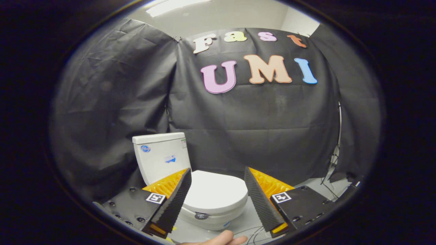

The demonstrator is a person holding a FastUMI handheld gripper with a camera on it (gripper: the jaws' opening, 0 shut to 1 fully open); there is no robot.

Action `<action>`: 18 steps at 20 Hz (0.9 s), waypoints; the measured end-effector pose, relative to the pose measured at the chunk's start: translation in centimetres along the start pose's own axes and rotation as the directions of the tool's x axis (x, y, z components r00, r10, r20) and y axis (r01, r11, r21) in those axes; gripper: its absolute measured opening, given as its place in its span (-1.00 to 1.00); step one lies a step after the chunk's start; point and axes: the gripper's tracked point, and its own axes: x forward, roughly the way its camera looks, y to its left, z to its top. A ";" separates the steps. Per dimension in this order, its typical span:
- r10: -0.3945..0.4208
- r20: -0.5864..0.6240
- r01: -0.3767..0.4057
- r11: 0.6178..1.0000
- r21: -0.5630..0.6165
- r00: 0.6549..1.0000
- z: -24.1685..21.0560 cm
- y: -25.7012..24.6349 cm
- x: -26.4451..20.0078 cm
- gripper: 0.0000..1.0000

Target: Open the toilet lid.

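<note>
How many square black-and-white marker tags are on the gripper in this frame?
2. One marker tag sits on the gripper's left finger mount, the other tag on the right. The fingers are open, with the closed toilet lid beyond them.

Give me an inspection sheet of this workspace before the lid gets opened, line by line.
Surface: pale floor, bare around the toilet.
Job's things: toilet with its lid down; tank behind it, upright.
Clutter: nothing seen.
Grippers: tongs open, holding nothing; the lid shows between the fingers, apart from both. A hand sits below them.
Cables: thin cables hang at the right wall and trail on the floor; more lie near the hand.
Surroundings: black cloth wall behind and to both sides.
</note>
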 end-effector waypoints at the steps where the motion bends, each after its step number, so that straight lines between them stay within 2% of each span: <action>1: 0.003 0.001 -0.003 1.000 -0.004 1.000 0.0 0.2 0.0 0.94; 4: 0.001 0.002 -0.001 1.000 -0.015 1.000 -0.8 0.3 0.3 0.95; 10: 0.016 -0.051 -0.014 1.000 0.027 0.999 -5.2 0.8 2.2 0.95; 15: 0.024 -0.098 -0.010 0.990 0.138 0.995 -10.2 1.2 3.7 0.97; 18: 0.043 -0.130 -0.007 0.964 0.265 0.991 -13.7 1.8 4.3 0.97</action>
